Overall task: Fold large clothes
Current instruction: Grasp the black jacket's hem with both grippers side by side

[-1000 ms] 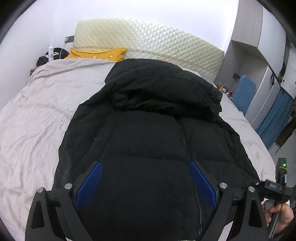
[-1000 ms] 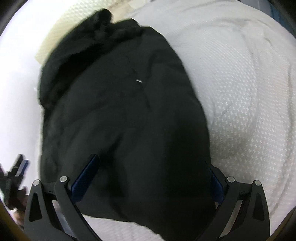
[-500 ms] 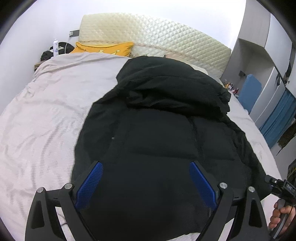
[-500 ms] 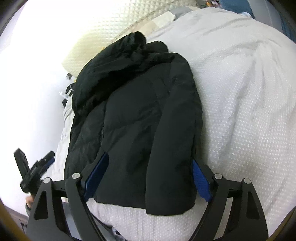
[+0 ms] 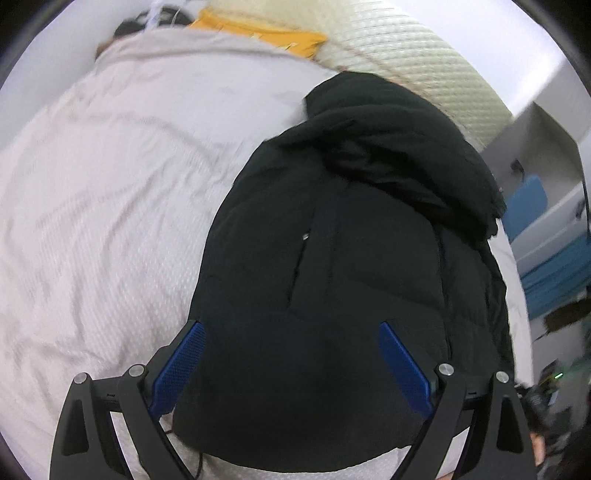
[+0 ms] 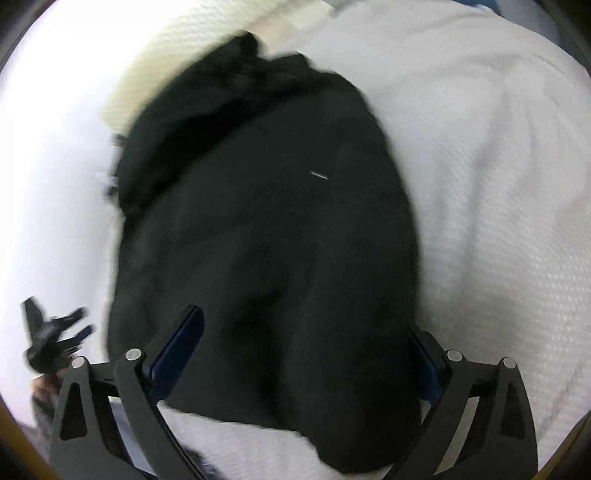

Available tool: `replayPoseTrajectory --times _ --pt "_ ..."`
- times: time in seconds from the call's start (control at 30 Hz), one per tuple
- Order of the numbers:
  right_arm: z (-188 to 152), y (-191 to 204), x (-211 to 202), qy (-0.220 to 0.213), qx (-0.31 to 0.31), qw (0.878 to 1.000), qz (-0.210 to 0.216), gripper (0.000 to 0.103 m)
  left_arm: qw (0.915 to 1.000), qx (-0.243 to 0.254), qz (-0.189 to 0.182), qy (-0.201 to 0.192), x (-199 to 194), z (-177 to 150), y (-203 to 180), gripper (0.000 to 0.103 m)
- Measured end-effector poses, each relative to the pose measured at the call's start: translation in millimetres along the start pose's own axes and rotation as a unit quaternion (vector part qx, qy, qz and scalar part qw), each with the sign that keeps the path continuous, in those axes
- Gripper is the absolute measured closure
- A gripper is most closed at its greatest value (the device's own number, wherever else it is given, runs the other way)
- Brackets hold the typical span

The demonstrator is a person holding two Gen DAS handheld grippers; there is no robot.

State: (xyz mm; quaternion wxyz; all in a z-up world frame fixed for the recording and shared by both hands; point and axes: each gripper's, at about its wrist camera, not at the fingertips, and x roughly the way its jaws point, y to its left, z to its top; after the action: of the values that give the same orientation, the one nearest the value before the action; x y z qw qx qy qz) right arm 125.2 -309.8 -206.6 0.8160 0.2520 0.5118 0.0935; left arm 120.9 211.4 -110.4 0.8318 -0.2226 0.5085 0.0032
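1. Black puffer jacket [image 5: 351, 277]: lies front side up on the bed, hood [image 5: 399, 147] bunched toward the headboard end, hem toward the foot edge nearest the cameras. A front zip line [image 5: 441, 280] runs lengthwise down the body. A small pale fleck [image 5: 306, 236] sits on the chest panel; in the right wrist view the same fleck [image 6: 318, 175] shows as a short bright streak on the jacket [image 6: 266, 240].

2. Bed cover [image 5: 103, 206]: pale, textured, creased; it carries the jacket. Bare cover spreads wide toward the bed's left edge in the left wrist view, and toward the right edge [image 6: 498, 184] in the right wrist view.

3. Headboard [image 5: 424, 70]: cream, quilted, behind the hood. The right wrist view shows it [image 6: 155, 74] only as a blurred pale band.

4. Yellow pillow [image 5: 258, 33]: at the head end of the bed, against the headboard, well apart from the jacket.

5. Left gripper [image 5: 291, 365]: fingers spread wide, blue pads [image 5: 179, 365] either side of the jacket's hem area, nothing pinched. Whether the pads touch the cloth cannot be told.

6. Right gripper [image 6: 303, 362]: fingers spread wide over the jacket's lower part; the right-hand pad is mostly hidden behind dark cloth. No grasp visible.

7. Blue items [image 5: 526, 206]: beside the bed's right edge, blurred, kind not discernible.
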Motion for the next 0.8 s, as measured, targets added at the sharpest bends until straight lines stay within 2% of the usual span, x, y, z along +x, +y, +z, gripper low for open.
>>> replayPoseTrajectory --times 0.07,0.1,0.13,0.17,0.2,0.27,0.3,0.33,0.37,0.43,0.6,0.73,0.8 --pt "-2 -11 11 0.018 0.021 0.999 -0.027 0.004 0.9998 -0.02 0.0 0.008 5 0 9 0.008" --pt "-3 -17 15 0.026 0.037 0.999 -0.025 0.004 0.9996 -0.026 0.001 0.01 6 -1 12 0.008" --pt "-2 -20 16 0.027 0.049 0.998 -0.009 0.004 0.9994 -0.032 0.002 0.013 7 -1 15 0.008" --pt "-1 -20 13 0.023 0.056 0.998 0.01 0.009 0.9992 -0.037 0.002 0.017 8 -2 16 0.008" --pt "0 -18 9 0.018 0.058 0.998 0.029 0.016 0.9989 -0.042 0.005 0.02 9 -2 19 0.008" --pt "1 -9 1 0.013 0.042 0.997 0.062 0.044 0.9986 -0.044 0.017 0.023 11 -3 21 0.008" --pt "0 -1 -5 0.007 0.02 0.998 0.067 0.051 0.9983 -0.046 0.022 0.027 15 -3 23 0.008" --pt "-1 3 -9 0.005 0.007 0.998 0.064 0.074 0.998 -0.048 0.024 0.034 18 -2 24 0.008" --pt "-2 9 -14 0.001 -0.011 0.998 0.058 0.08 0.9974 -0.052 0.025 0.044 22 -3 26 0.008" --pt "-2 15 -24 -0.015 -0.028 0.998 0.062 0.086 0.996 -0.055 0.039 0.058 28 -4 28 0.008" --pt "5 23 -60 -0.071 -0.059 0.994 0.052 0.088 0.9919 -0.05 0.073 0.091 44 -9 24 0.008" --pt "6 18 -73 -0.085 -0.062 0.992 0.068 0.088 0.9894 -0.066 0.06 0.114 55 -10 27 0.008" --pt "6 15 -71 -0.082 -0.055 0.993 0.066 0.088 0.989 -0.069 0.042 0.124 59 -11 25 0.008"
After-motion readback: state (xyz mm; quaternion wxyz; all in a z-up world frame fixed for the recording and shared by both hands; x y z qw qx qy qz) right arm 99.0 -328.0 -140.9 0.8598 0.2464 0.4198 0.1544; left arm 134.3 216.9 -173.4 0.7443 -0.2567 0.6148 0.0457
